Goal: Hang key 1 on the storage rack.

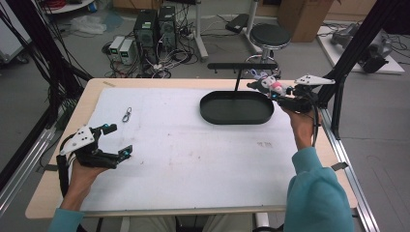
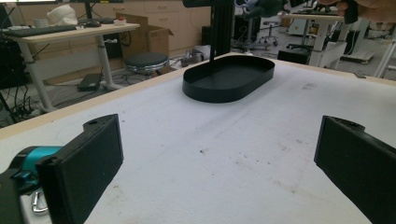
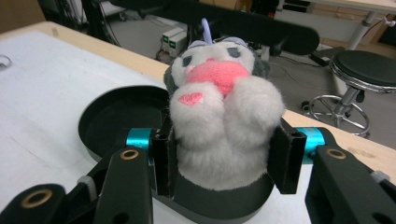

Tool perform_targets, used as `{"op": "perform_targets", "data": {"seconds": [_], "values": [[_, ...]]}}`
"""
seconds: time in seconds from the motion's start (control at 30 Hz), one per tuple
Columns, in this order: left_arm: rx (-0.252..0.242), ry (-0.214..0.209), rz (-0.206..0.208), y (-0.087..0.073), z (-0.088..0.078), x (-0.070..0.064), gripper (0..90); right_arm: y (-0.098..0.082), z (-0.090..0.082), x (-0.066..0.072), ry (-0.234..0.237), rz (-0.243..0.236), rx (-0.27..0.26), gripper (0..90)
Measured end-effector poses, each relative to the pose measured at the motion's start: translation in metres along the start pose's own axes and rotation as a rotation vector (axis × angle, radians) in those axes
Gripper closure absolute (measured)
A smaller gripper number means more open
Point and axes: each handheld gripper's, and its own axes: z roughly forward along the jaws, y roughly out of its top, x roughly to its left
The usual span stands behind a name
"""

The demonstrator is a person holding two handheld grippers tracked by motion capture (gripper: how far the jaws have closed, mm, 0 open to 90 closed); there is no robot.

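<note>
Fluffy grey-white plush toy (image 3: 224,126), matt black plastic tray (image 1: 237,108), scuffed white cloth-like mat (image 1: 193,154), shiny metal clip (image 1: 126,115).

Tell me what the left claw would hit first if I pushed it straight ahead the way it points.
Likely the black oval tray. The left claw is open over bare white mat, and the tray sits ahead, near the line. Depth is hard to judge.
</note>
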Motion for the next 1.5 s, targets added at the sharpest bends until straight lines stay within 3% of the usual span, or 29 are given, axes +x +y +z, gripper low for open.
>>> {"op": "perform_targets", "data": {"seconds": [0.8,1.13,1.23,1.33,1.4,1.5], "values": [[-0.004,-0.003,-0.011,-0.001,0.001,0.004,1.7,-0.016,0.047,-0.001,0.030,0.071,0.047,52.8],[-0.003,0.004,-0.018,-0.002,0.001,0.006,1.7,-0.020,0.054,-0.002,0.052,0.084,0.079,49.5],[-0.007,0.001,-0.024,-0.002,0.001,0.006,1.7,-0.021,0.055,-0.003,0.077,0.095,0.083,42.4],[-0.015,0.001,-0.038,-0.001,0.000,0.007,1.7,-0.022,0.056,-0.002,0.076,0.121,0.092,22.4],[-0.022,0.006,-0.045,-0.001,-0.001,0.008,1.7,-0.021,0.053,-0.002,0.082,0.149,0.068,9.5],[-0.015,0.004,-0.049,-0.002,-0.001,0.009,1.7,-0.018,0.042,0.000,0.139,0.166,0.010,8.5]]}}
